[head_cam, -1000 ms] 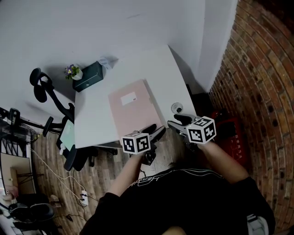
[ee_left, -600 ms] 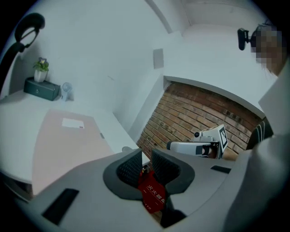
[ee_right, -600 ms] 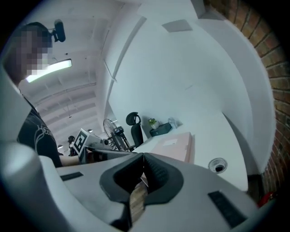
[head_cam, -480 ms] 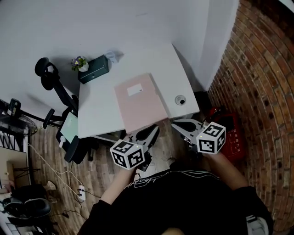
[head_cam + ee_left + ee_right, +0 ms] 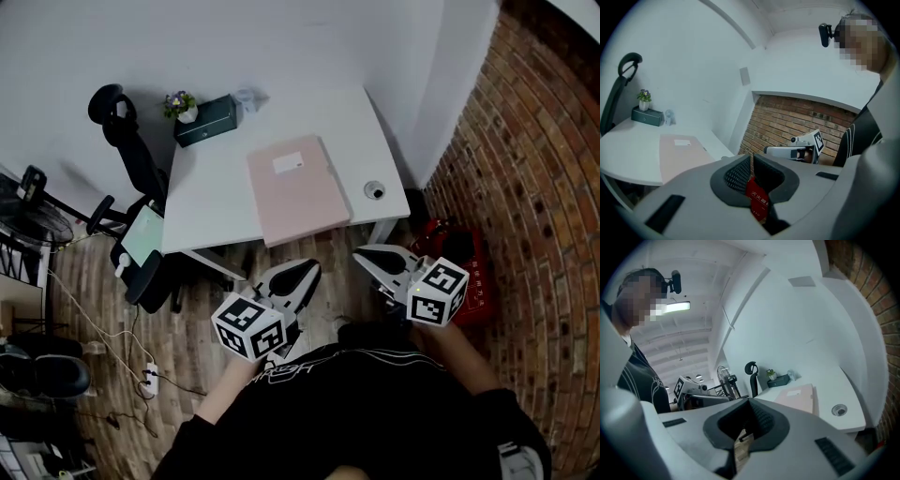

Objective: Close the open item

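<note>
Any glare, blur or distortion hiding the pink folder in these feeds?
Head view: even light, sharp, brick wall bowed, pink folder plain on the table. Left gripper view: fisheye, black corners, folder soft but visible. Right gripper view: ceiling lamp bright at upper left, no glare on the folder.

Pink folder (image 5: 298, 187), closed and lying flat on the white desk (image 5: 214, 192), white label (image 5: 288, 163) near its far end, near edge at the desk's front edge, slightly askew.
</note>
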The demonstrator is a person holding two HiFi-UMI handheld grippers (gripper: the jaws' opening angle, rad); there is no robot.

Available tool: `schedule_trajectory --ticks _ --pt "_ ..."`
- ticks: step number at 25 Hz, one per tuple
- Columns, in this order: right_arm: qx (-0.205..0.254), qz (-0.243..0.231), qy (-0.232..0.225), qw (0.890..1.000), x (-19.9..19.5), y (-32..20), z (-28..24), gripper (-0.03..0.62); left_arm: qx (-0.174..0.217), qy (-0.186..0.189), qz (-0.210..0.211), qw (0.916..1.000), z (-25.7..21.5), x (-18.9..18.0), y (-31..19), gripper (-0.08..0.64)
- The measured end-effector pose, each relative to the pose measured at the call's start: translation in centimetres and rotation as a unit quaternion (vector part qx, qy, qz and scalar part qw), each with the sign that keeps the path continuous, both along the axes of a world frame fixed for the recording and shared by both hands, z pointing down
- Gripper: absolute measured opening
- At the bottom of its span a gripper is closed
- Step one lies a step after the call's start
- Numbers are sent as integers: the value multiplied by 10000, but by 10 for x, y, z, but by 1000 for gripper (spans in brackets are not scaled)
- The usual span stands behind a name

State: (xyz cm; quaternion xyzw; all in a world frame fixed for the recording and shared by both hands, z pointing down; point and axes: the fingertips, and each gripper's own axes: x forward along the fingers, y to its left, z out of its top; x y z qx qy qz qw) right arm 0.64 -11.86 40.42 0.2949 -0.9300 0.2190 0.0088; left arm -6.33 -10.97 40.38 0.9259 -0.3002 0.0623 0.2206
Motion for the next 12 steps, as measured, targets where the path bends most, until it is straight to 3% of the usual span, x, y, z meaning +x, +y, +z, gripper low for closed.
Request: schedule_trajectory --ticks 12 --pt "14 -162 0 9999 5 6 -2 2 54 -273 -386 9989 1 -6 2 44"
